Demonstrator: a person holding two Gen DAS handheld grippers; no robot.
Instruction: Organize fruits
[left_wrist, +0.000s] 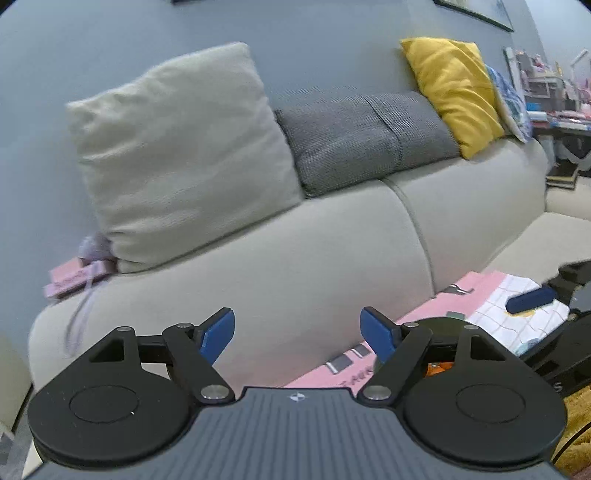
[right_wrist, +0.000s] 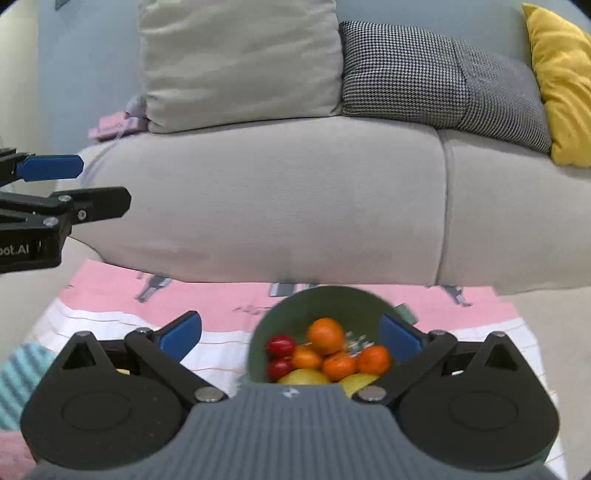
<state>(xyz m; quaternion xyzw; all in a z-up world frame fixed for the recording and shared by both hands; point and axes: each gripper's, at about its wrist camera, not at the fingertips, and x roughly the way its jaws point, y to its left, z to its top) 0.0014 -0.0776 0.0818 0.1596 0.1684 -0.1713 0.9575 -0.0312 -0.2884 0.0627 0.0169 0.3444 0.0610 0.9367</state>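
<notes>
Both of your tools are empty: the right hand-held gripper (right_wrist: 290, 338) hangs spread wide above the green bowl (right_wrist: 295, 310) on the pink cloth (right_wrist: 207, 295), and the left hand-held gripper (left_wrist: 297, 334) gapes toward the sofa (left_wrist: 295, 251). Come straight down and close gently on the top orange (right_wrist: 325, 335). Showing in the bowl: four oranges, two red fruits (right_wrist: 280, 345), two yellow ones (right_wrist: 304, 376), partly hidden.

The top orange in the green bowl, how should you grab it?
Come straight down from above and pinch the round orange fruit across its middle. It sits highest on the pile in the green bowl, its sides clear of the other fruit.
</notes>
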